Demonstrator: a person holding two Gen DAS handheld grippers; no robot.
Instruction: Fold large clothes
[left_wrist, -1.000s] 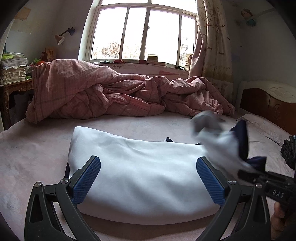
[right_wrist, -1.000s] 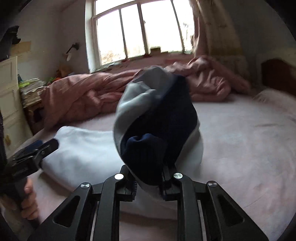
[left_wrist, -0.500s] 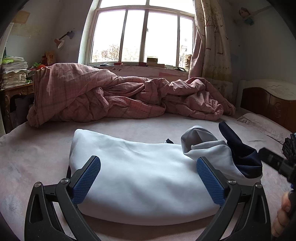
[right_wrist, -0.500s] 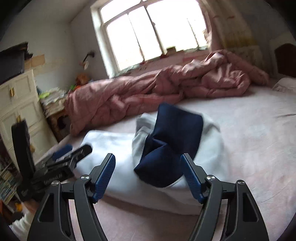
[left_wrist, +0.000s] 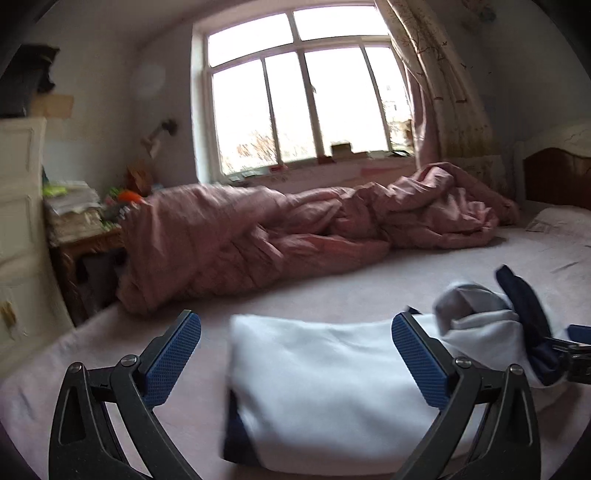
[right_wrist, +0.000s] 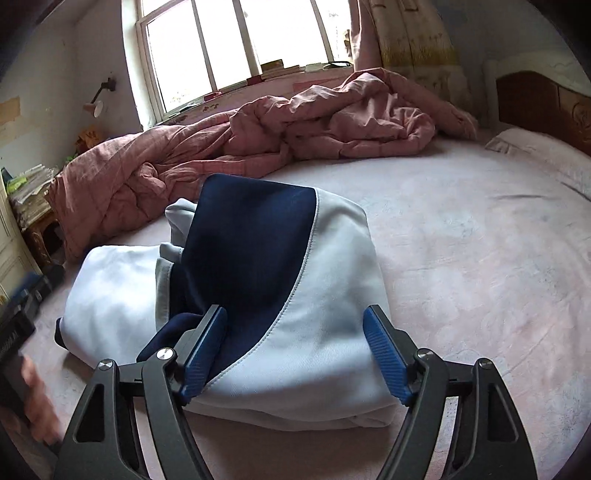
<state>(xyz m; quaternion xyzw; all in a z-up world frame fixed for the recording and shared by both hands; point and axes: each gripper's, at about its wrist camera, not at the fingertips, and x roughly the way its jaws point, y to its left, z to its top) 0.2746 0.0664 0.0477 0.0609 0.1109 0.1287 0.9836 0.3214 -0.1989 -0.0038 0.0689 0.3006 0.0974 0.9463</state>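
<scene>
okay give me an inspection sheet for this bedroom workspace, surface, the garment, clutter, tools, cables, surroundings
Surface: pink bed sheet, lightly wrinkled.
Job's things: white and navy garment lying folded on the sheet, navy panel on top at its right end.
Clutter: rumpled pink quilt along the window side; pillow.
Grippers: left tool open, empty; right tool open, fingers straddling the garment's end.
Cables: nothing seen.
Surroundings: window, curtain, wooden headboard, papers stacked on a side table.

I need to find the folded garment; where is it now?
The white and navy garment lies on the bed, in front of the pink quilt, between the open right gripper's fingers.
</scene>
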